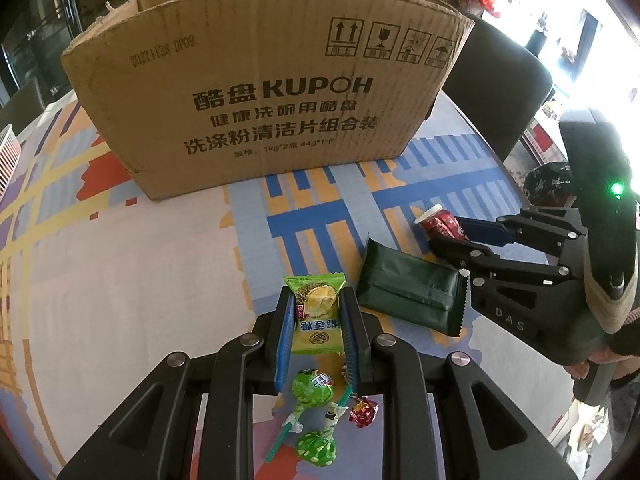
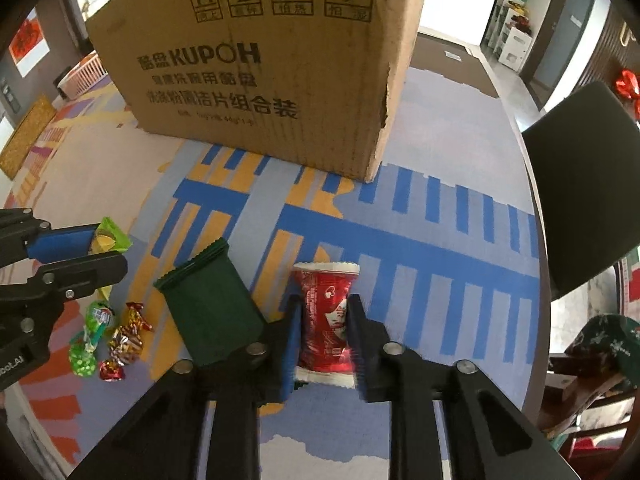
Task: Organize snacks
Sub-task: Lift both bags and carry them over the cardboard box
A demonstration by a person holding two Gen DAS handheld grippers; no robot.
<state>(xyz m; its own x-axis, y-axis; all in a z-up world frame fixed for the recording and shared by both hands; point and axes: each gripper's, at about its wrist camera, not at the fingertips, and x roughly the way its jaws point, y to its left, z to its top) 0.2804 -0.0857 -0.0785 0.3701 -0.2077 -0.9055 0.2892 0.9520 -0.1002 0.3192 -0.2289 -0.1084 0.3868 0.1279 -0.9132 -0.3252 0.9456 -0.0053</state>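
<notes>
My left gripper (image 1: 316, 300) is shut on a green-and-yellow durian candy packet (image 1: 316, 312), held just above the patterned table. My right gripper (image 2: 325, 308) is shut on a red snack packet (image 2: 326, 320); this gripper also shows in the left wrist view (image 1: 444, 234) with the red packet (image 1: 438, 222). A dark green packet (image 1: 408, 288) lies between them on the table, also in the right wrist view (image 2: 212, 304). Green lollipops (image 1: 312, 388) and a red foil candy (image 1: 362, 412) lie under my left gripper. The open cardboard box (image 1: 256, 92) stands behind.
A dark chair (image 2: 588, 184) stands at the table's right edge. A white-and-pink basket (image 2: 86, 74) sits far left behind the box. Several foil candies (image 2: 124, 344) lie near the lollipops (image 2: 94, 332). The round table edge (image 2: 540, 240) curves on the right.
</notes>
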